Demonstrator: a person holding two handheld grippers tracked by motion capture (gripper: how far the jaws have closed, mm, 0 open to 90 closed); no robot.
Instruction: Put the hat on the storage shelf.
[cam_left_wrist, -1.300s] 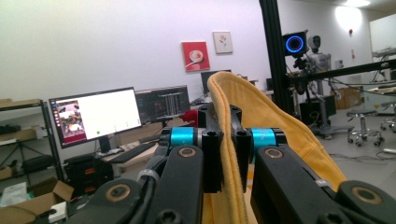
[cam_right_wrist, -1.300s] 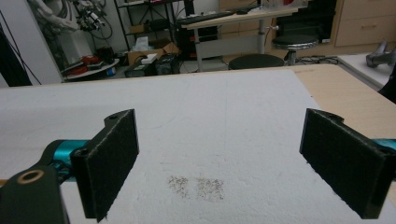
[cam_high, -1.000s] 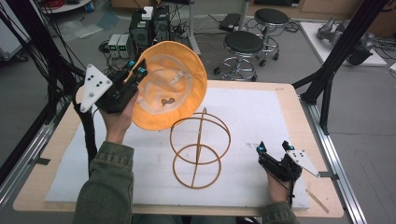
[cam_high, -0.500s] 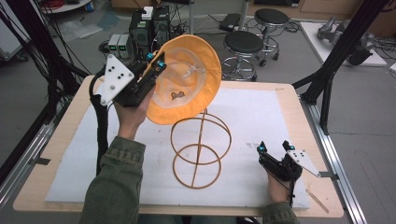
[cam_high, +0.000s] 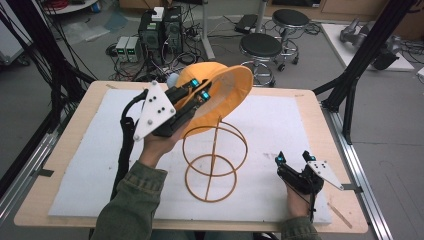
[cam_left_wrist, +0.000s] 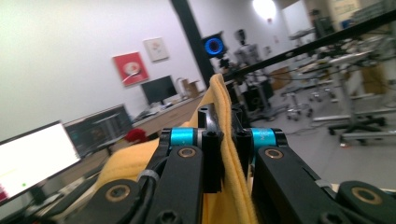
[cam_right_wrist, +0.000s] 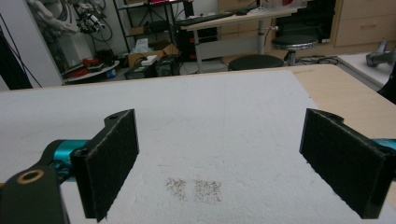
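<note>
Left hand-held gripper clamped on orange hat brim — above wire stand, right hand-held gripper wide open, empty.

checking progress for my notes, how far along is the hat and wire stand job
Done: the left gripper is clamped on the brim of the floppy orange fabric hat, which is lifted over the orange wire globe stand. In hand: bringing it above the stand's top. Left: seating it on the stand. The right gripper rests open on the white mat.

Overhead camera looks down; both claw cameras sit close, sharing the table.
</note>
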